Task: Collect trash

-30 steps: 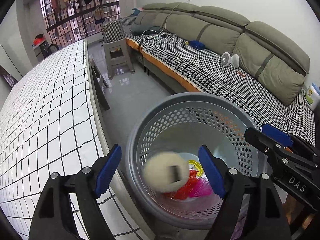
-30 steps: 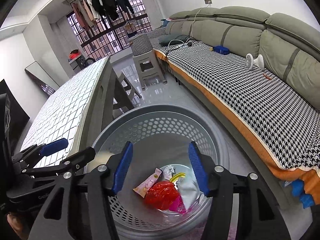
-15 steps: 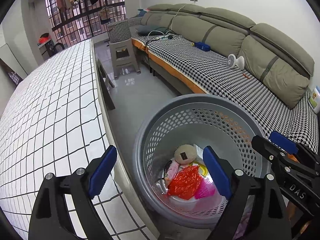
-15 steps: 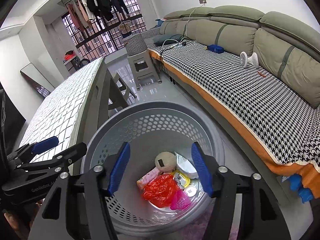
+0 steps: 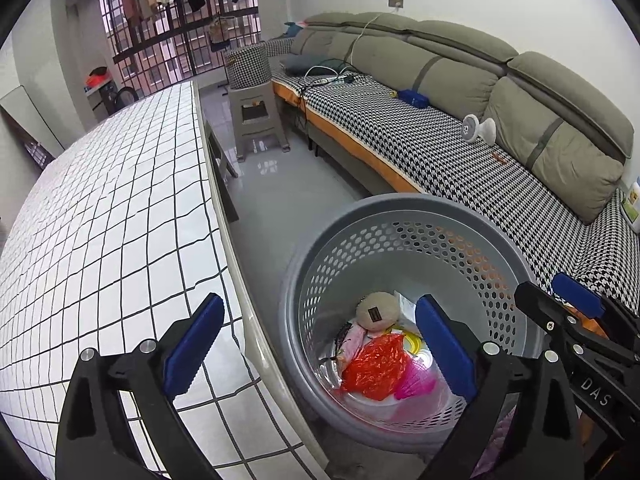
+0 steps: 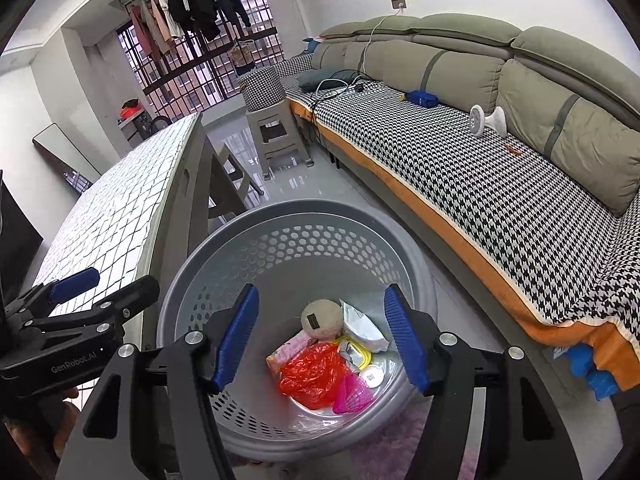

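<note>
While we hang over the floor beside the table [image 5: 104, 216], both grippers sit with their blue pads spread wide and nothing between them. Our left gripper [image 5: 316, 344] straddles the table's edge and the grey perforated bin [image 5: 400, 208], one pad over the tiles, the other over the bin's mouth. Our right gripper [image 6: 324, 336] is above the same bin [image 6: 296, 216], both pads framing its inside.

Down at the bottom of the bin lies the trash: a beige ball [image 6: 322, 318] with a small dark label, a crumpled red bag [image 6: 314, 374], a pink wrapper [image 6: 286, 354] tucked beside it, a white pouch [image 6: 366, 326], something yellow [image 6: 358, 354] and a bright pink mesh piece [image 6: 352, 394]. The ball rests against the far side of the pile, touching the pouch.

Now the room. The table wears a white cloth with a black grid, slightly wrinkled, and its rounded pale edge runs just beside the bin. Glossy grey floor [image 5: 280, 184] stretches between table and a long green-grey sofa [image 6: 460, 52], whose seat carries a black-and-white houndstooth cover [image 6: 480, 176] with an orange border. On that cover we spot a small white fan [image 6: 486, 120], a blue box [image 6: 420, 97] and a tangle of cables [image 6: 340, 84]. A grey plastic stool [image 5: 256, 120] stands at the sofa's far end with a houndstooth cushion [image 5: 246, 66] on top. Behind it, barred windows [image 6: 192, 76], with clothes [image 6: 188, 4] hanging on a rail above.
</note>
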The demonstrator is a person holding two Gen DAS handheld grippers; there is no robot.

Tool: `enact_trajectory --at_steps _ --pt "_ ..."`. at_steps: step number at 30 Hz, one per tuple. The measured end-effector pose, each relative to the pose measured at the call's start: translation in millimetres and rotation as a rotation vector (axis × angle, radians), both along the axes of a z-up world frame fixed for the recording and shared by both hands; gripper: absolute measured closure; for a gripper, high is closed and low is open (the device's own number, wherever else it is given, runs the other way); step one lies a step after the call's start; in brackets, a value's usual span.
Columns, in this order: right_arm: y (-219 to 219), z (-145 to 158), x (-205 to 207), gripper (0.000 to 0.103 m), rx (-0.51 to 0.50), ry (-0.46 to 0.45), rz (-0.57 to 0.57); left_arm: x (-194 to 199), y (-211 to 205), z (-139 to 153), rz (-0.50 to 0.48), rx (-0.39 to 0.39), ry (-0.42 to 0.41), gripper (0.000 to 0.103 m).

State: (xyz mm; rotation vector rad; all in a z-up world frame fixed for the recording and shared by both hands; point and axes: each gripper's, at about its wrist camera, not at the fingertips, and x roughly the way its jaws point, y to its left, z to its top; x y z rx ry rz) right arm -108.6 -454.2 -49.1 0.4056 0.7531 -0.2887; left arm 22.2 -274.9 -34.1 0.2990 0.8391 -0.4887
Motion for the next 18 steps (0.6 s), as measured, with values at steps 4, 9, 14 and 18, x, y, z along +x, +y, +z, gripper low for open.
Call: enact_trajectory --at_steps 4,9,14,18 --pt "4.7 2.2 -2.4 0.04 -0.009 -0.001 0.0 -1.8 2.5 2.8 0.006 0.003 -0.01 0.007" --pt "7.0 4.5 -5.2 0.04 -0.015 -0.001 -0.005 -3.1 5.6 5.9 0.013 0.001 -0.013 0.006" --pt "7.3 7.4 -8.5 0.04 -0.022 -0.005 -0.011 -5.3 6.6 7.8 0.015 0.003 -0.019 0.006" --pt "10.5 8.7 -10.2 0.04 -0.025 -0.003 -0.005 -6.5 7.7 9.0 0.013 0.0 -0.019 0.006"
